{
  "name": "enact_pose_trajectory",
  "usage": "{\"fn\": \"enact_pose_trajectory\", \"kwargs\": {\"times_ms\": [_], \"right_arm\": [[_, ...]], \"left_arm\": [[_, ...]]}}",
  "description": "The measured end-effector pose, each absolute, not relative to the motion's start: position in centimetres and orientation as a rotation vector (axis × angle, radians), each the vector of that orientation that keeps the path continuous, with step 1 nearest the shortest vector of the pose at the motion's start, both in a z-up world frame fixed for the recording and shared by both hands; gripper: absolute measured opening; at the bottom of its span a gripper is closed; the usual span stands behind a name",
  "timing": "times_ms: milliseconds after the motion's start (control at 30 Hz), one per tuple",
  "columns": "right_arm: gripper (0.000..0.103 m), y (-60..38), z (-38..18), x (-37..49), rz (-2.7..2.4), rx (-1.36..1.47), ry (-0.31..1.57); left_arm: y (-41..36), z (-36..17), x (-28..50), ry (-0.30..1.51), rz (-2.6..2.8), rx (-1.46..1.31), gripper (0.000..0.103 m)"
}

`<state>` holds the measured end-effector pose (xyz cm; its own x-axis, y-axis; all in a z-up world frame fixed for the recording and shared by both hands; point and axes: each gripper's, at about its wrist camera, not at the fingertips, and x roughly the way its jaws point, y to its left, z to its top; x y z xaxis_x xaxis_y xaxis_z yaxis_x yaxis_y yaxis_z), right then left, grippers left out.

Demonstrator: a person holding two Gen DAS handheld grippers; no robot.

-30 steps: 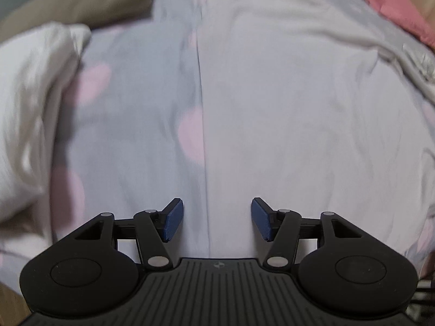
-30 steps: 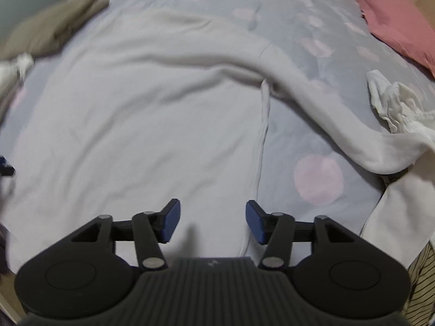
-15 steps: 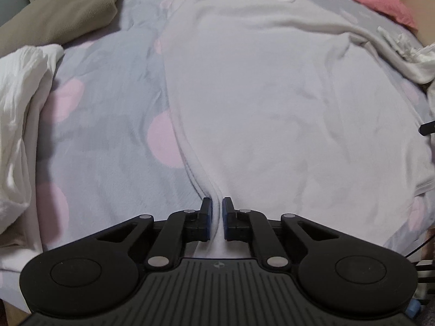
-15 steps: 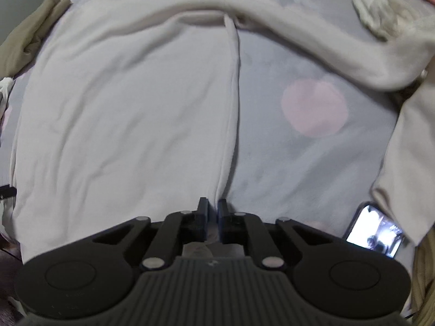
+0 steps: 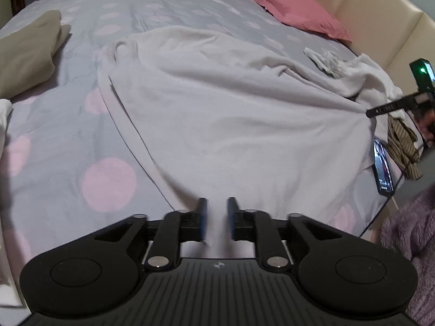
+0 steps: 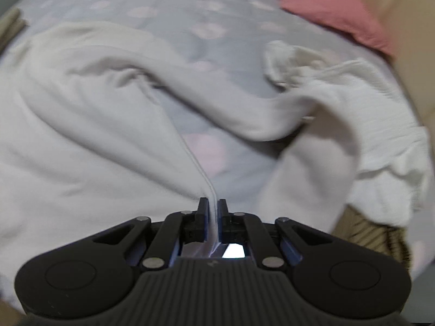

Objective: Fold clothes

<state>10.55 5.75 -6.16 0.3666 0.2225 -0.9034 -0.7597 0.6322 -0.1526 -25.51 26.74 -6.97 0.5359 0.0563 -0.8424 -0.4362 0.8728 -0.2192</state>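
Two grippers, each with a bottom corner of the same pale sweater, so this looks like the lift-and-fold step.

Left wrist view first: the left gripper [image 5: 216, 221] has its fingers at a narrow gap with white cloth bunched between them, so I'd say it's pinching the hem corner of the sweater [image 5: 231, 114]. The picture is a bit smeared there, so how deep the bite goes I can't tell. The sweater lies spread over the middle of the bed [image 5: 89, 125], rising from the sheet toward the near edge. A phone [image 5: 382, 167] sits at the bed's right edge, just beside the cloth, and the right gripper [image 5: 394, 107] pokes in above it.

Right wrist view: the right gripper [image 6: 213, 210] is nearly closed on the side seam of the sweater [image 6: 81, 135], the seam running straight out of the fingers. One sleeve [image 6: 244, 108] trails off toward the bed's right side, ending by a crumpled white garment [image 6: 380, 125].

My take on doing it well: keep both corners level and the hem taut between them, carry it toward the collar at the far end, and watch that sleeve so it doesn't drag the other garment or the phone along.
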Motion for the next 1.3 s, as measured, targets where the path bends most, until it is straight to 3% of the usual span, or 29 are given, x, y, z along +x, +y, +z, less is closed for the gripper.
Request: {"fn": "enact_pose_trajectory", "kwargs": {"times_ms": [100,167,400,467,533,667,1000,1300], "right_arm": [[0.007,5.3,-6.9,11.2,0.691,-0.597,1.053],[0.007,5.5,-7.0,10.6,0.700,-0.628,1.038],[0.008,6.4,-7.0,10.0,0.729,-0.652,1.018],[0.008,6.5,-7.0,10.2,0.735,-0.643,1.022],[0.008,6.4,-6.9,10.1,0.740,-0.637,1.023],[0.008,6.2,-6.9,10.1,0.742,-0.633,1.024],[0.008,5.9,-7.3,10.7,0.739,-0.624,1.041],[0.008,6.3,-7.7,10.7,0.737,-0.649,1.040]], "left_arm": [[26.8,-7.5,-26.1,1.023,0.298,-0.471,0.048],[26.4,-8.1,-26.5,1.067,0.293,-0.500,0.053],[22.7,-11.6,-25.9,1.210,0.216,-0.568,0.053],[21.6,-12.8,-25.3,1.232,0.225,-0.550,0.049],[20.6,-13.4,-24.8,1.235,0.224,-0.512,0.038],[19.9,-12.6,-24.5,1.234,0.231,-0.423,0.005],[26.5,-5.5,-28.7,1.160,0.504,-0.354,0.004],[35.8,4.3,-37.2,0.930,0.959,-0.295,0.004]]}}
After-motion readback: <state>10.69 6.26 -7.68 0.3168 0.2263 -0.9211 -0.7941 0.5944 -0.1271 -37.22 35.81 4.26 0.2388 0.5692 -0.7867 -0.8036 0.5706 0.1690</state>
